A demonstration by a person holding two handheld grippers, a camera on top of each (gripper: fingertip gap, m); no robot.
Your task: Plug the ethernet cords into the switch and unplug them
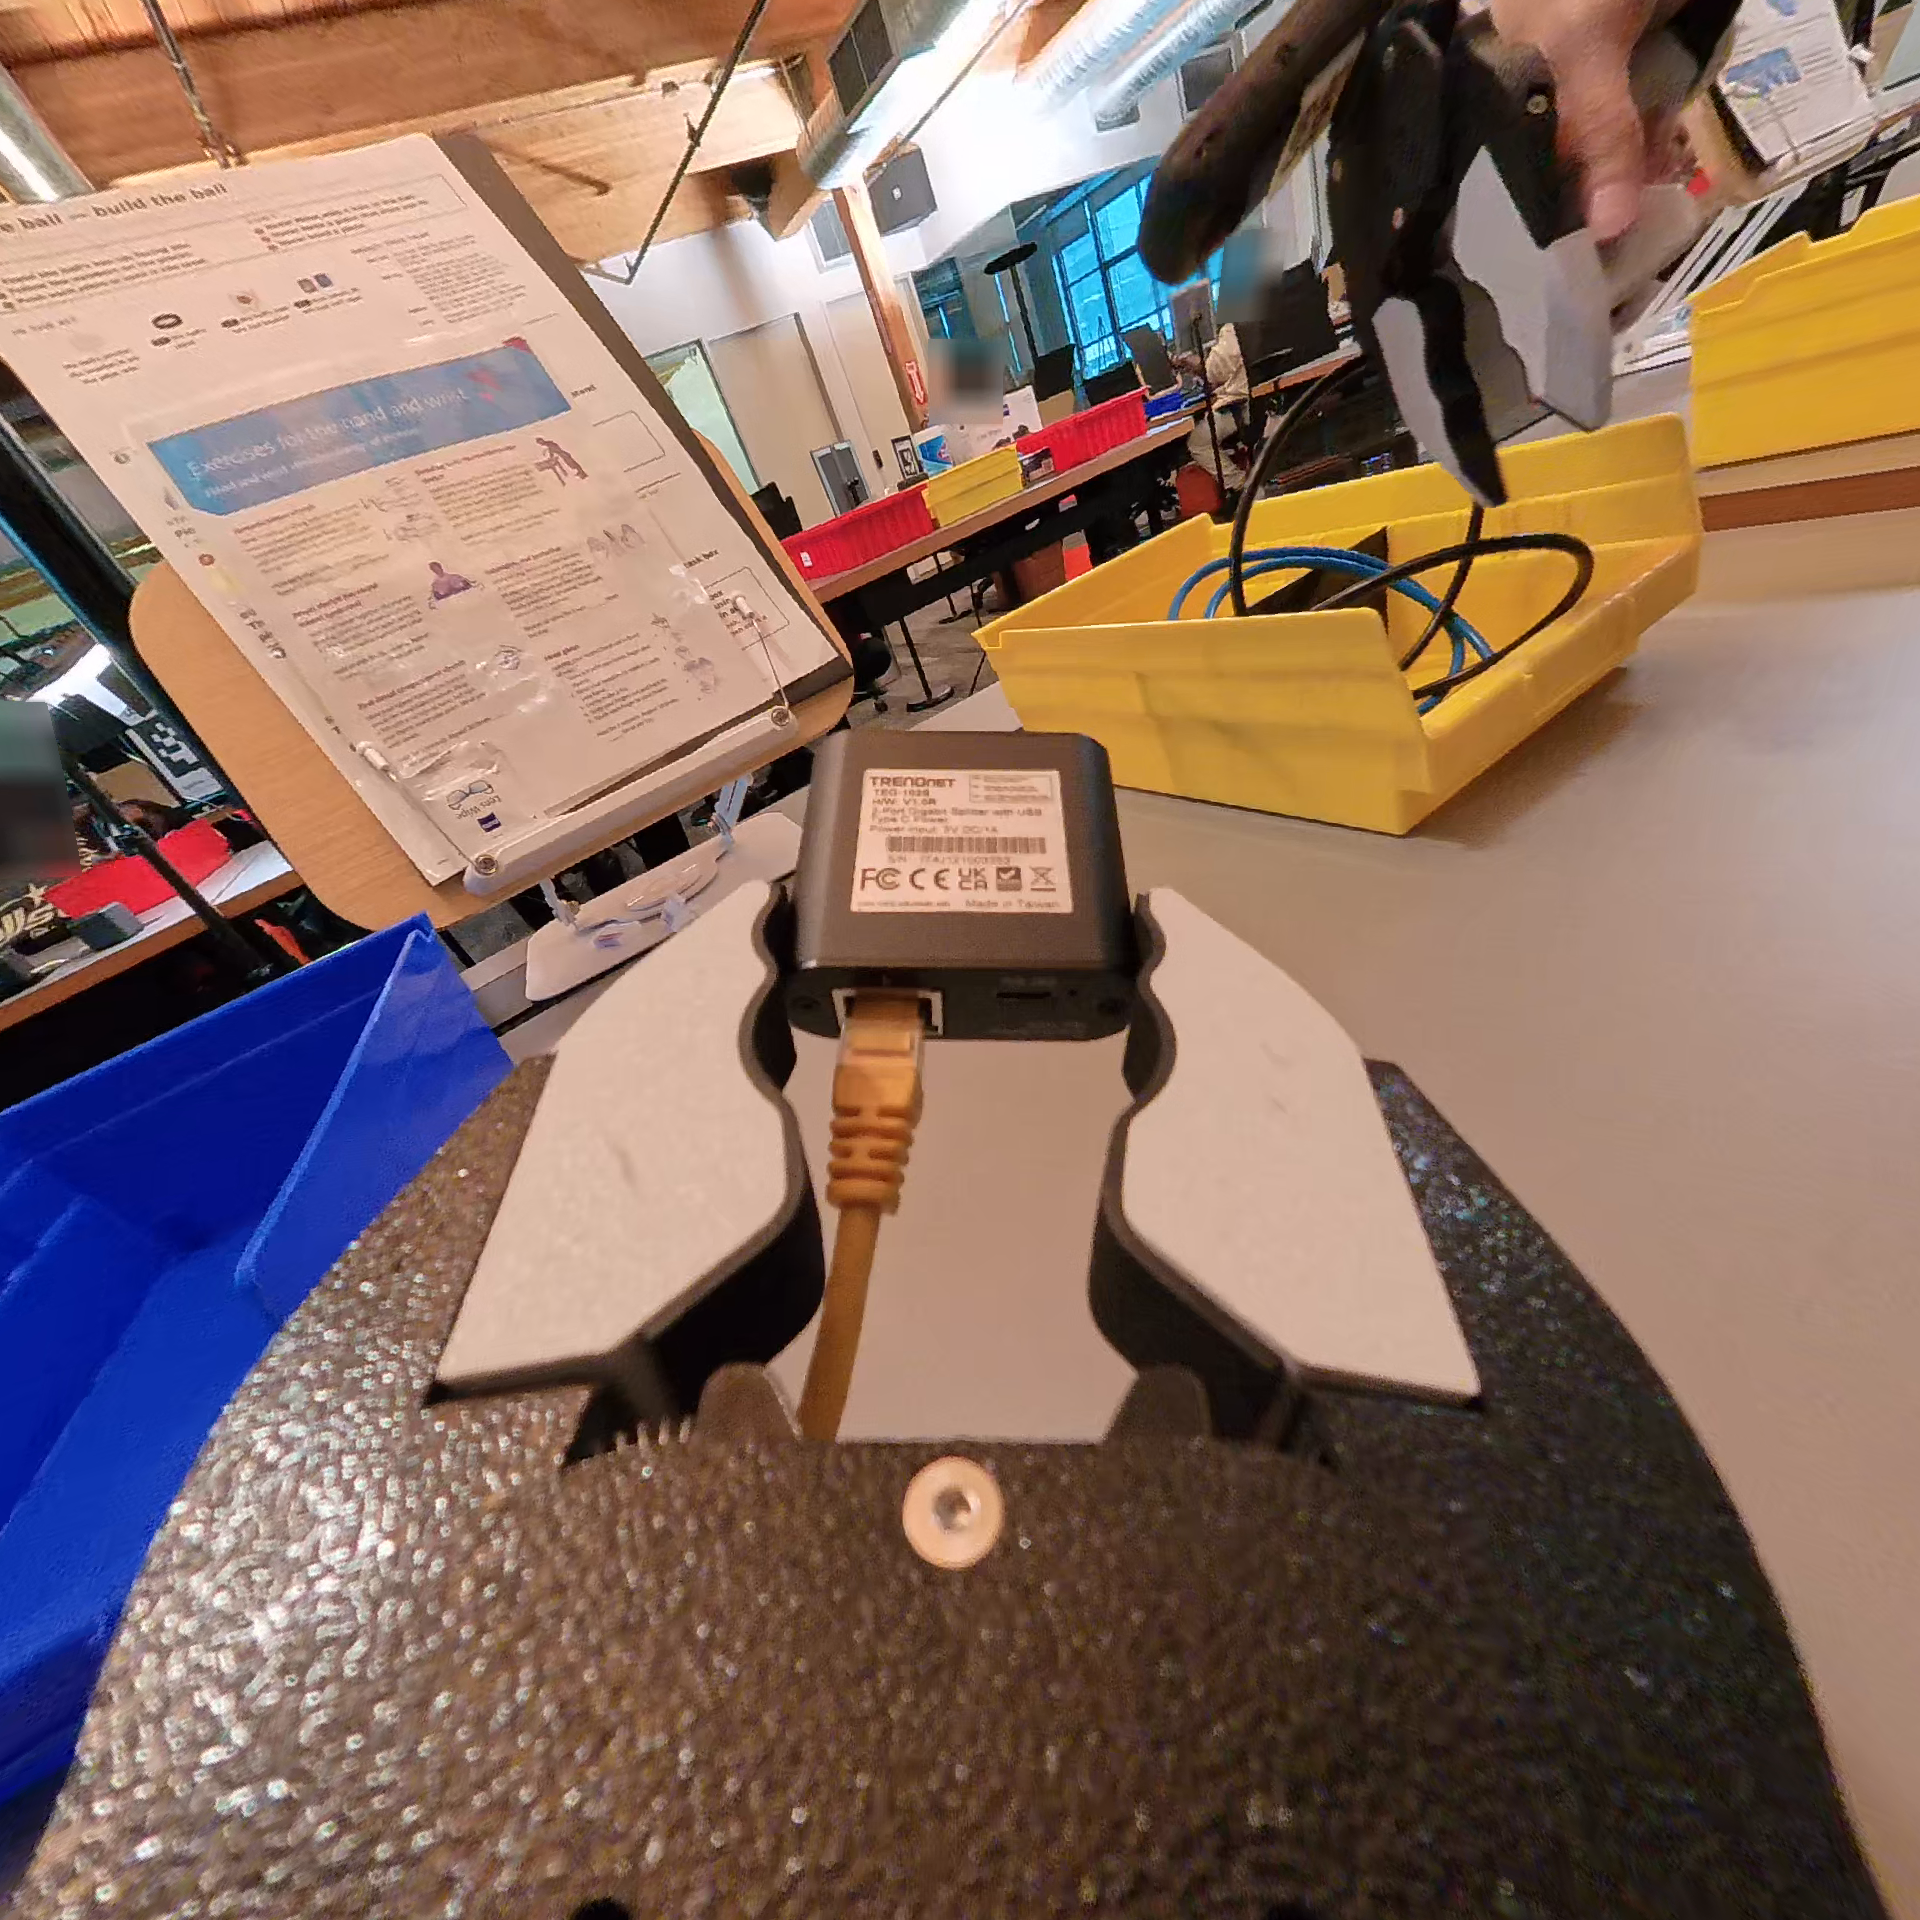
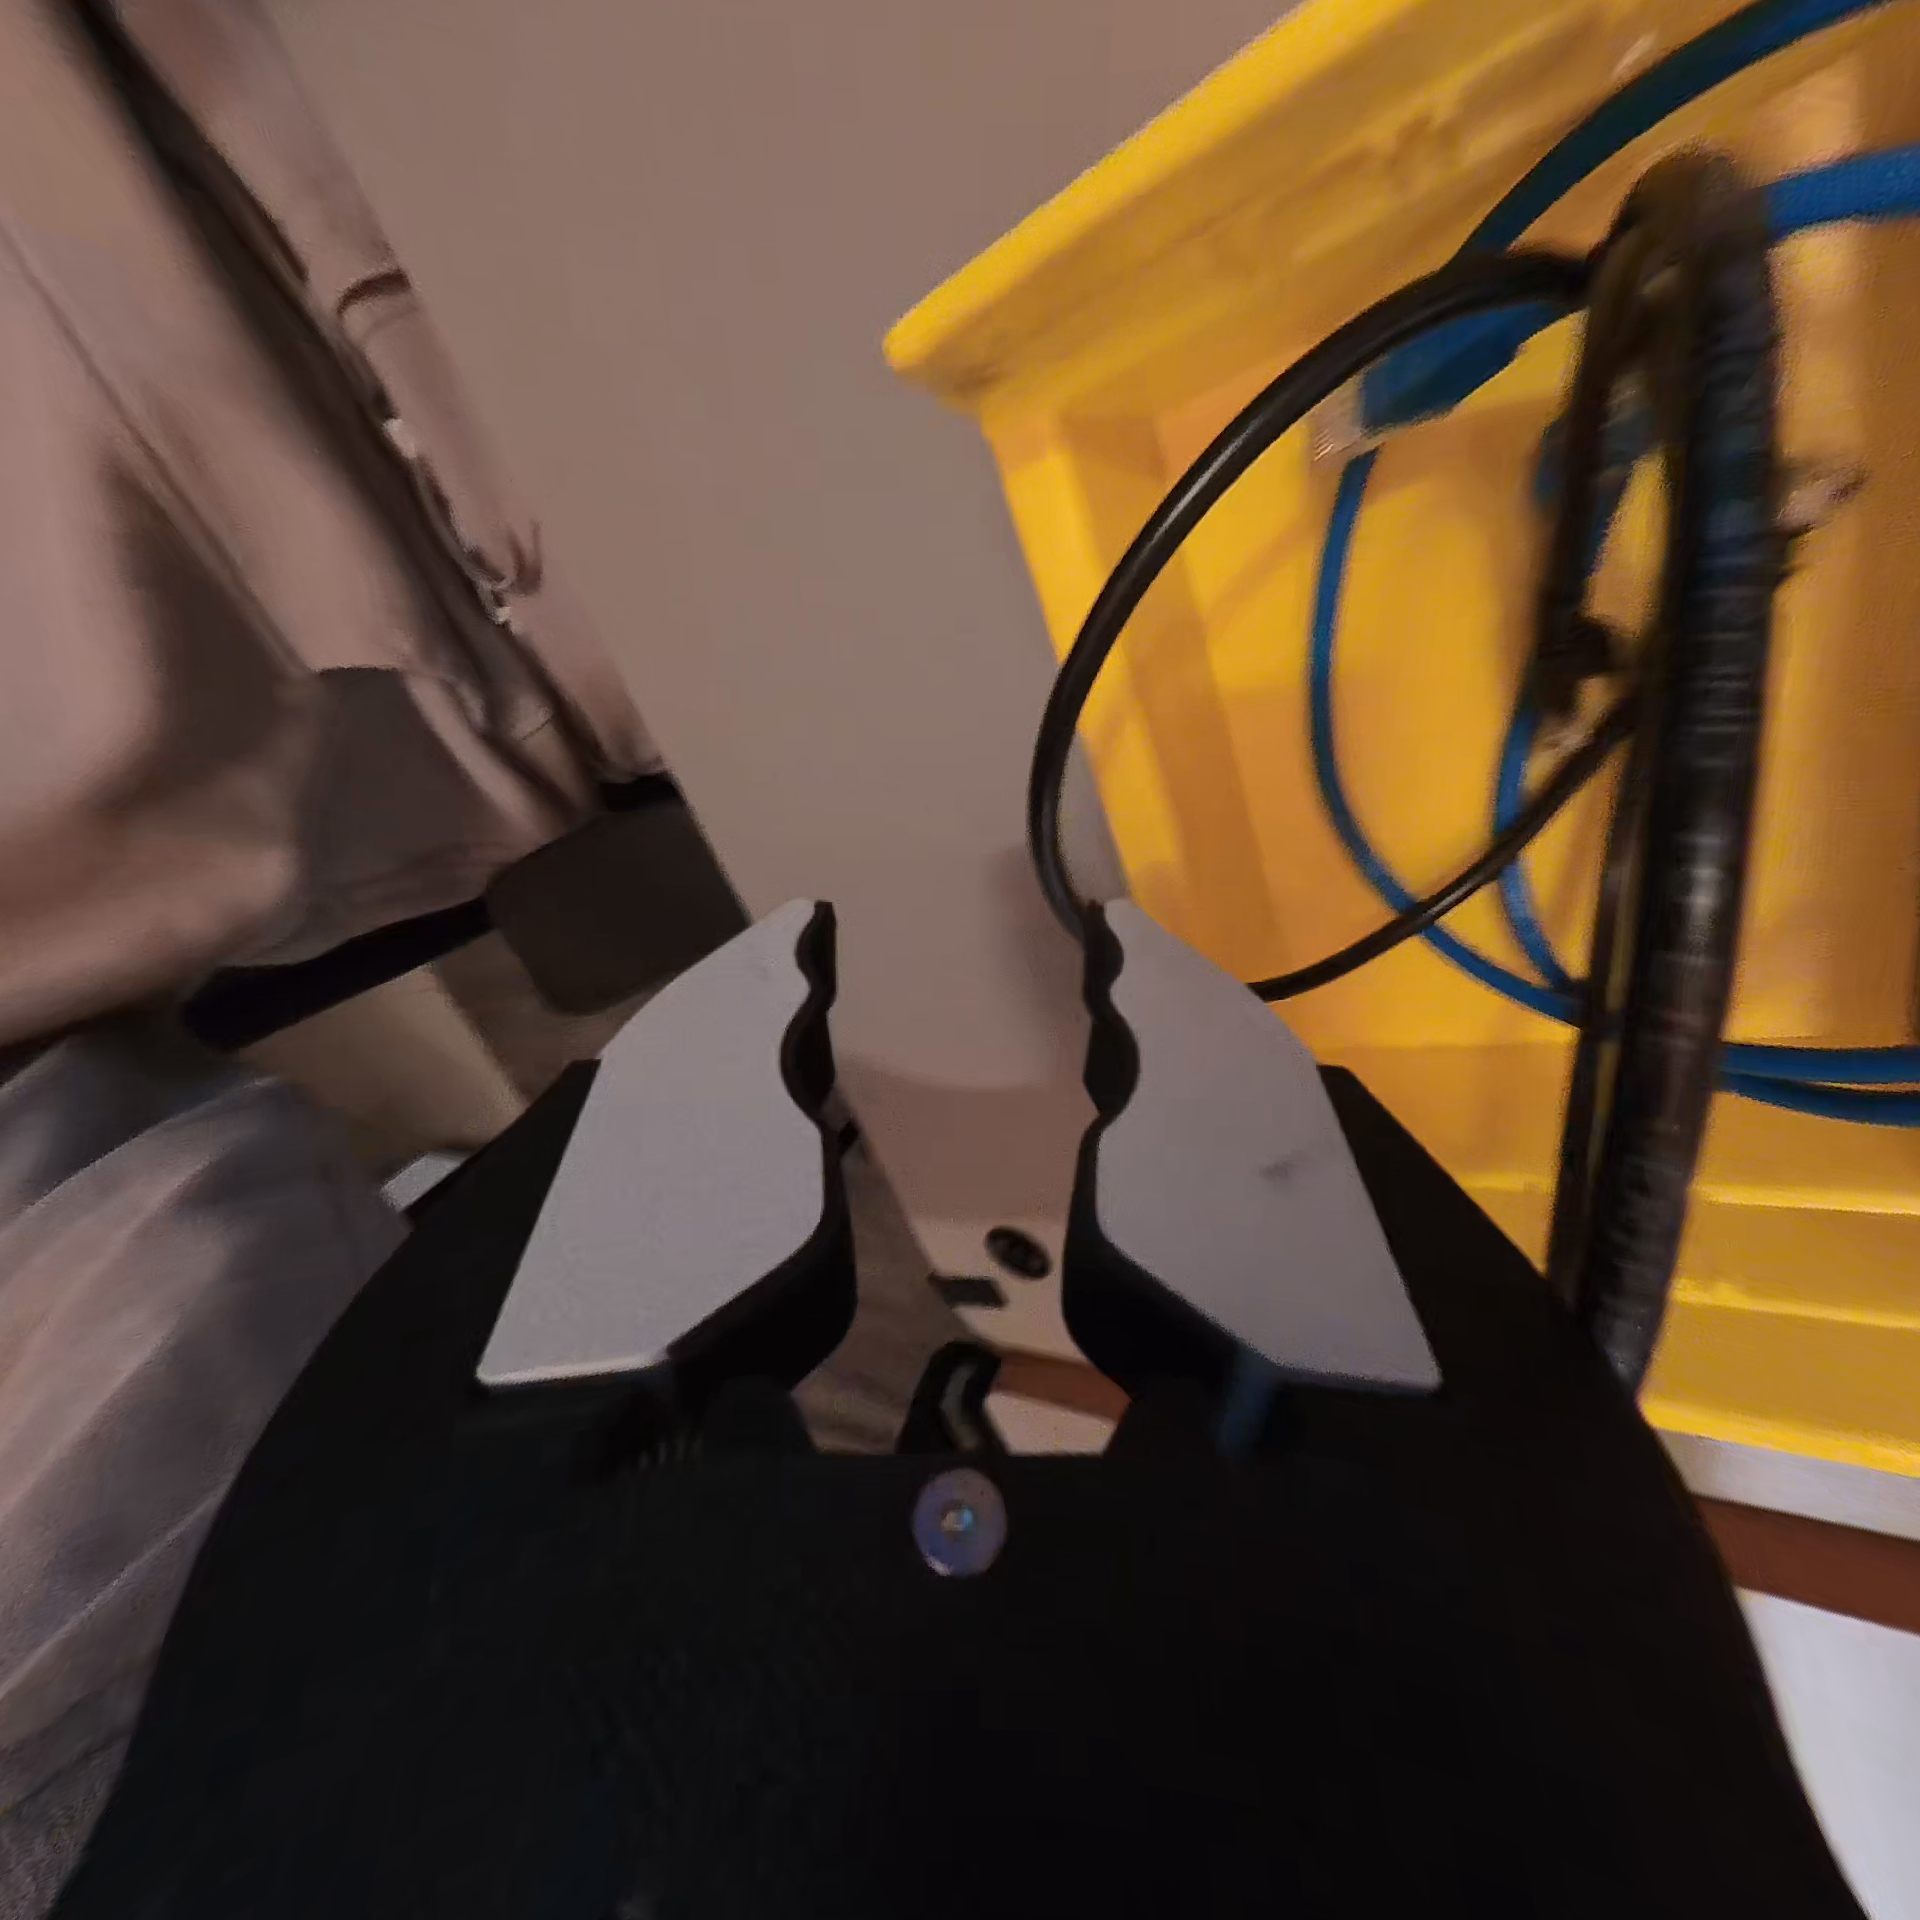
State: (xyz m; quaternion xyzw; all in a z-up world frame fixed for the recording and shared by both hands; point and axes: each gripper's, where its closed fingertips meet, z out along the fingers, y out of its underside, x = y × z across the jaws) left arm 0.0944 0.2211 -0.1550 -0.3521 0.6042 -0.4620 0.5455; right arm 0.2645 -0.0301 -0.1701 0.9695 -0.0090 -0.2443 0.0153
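Grey matte tabletop (image 1: 1558,1039) fills the foreground of a large workshop room, with rows of benches carrying red and yellow bins in the background. Left wrist view: the left gripper (image 1: 958,914) is clamped on the small black rectangular network switch (image 1: 956,873), 1 grey finger on each side wall, label side up. A tan ethernet cord (image 1: 868,1132) sits plugged into the switch's near-face port and runs back between the fingers toward the gripper body. Left of the gripper, the rim of a blue plastic bin (image 1: 208,1143) lies close; beyond it a tilted wooden document stand holding printed sheets (image 1: 416,499) borders the table's far left edge. Bare tabletop extends to the right of the switch.

Farther right stands a yellow plastic bin (image 1: 1299,707) holding a coiled blue ethernet cord (image 1: 1455,644) and a thin black cord (image 1: 1538,561). The right gripper (image 1: 1455,416) hangs above this bin, tips pointing down, held by a person's hand (image 1: 1600,114).

Right wrist view (motion-blurred): the right gripper (image 2: 958,914) has its fingers apart with nothing between them, aimed at the tabletop (image 2: 779,468) just beside the yellow bin's wall (image 2: 1143,260). The black cord (image 2: 1070,727) loops over that wall and touches the right fingertip (image 2: 1117,920); the blue cord (image 2: 1340,623) lies inside the bin.
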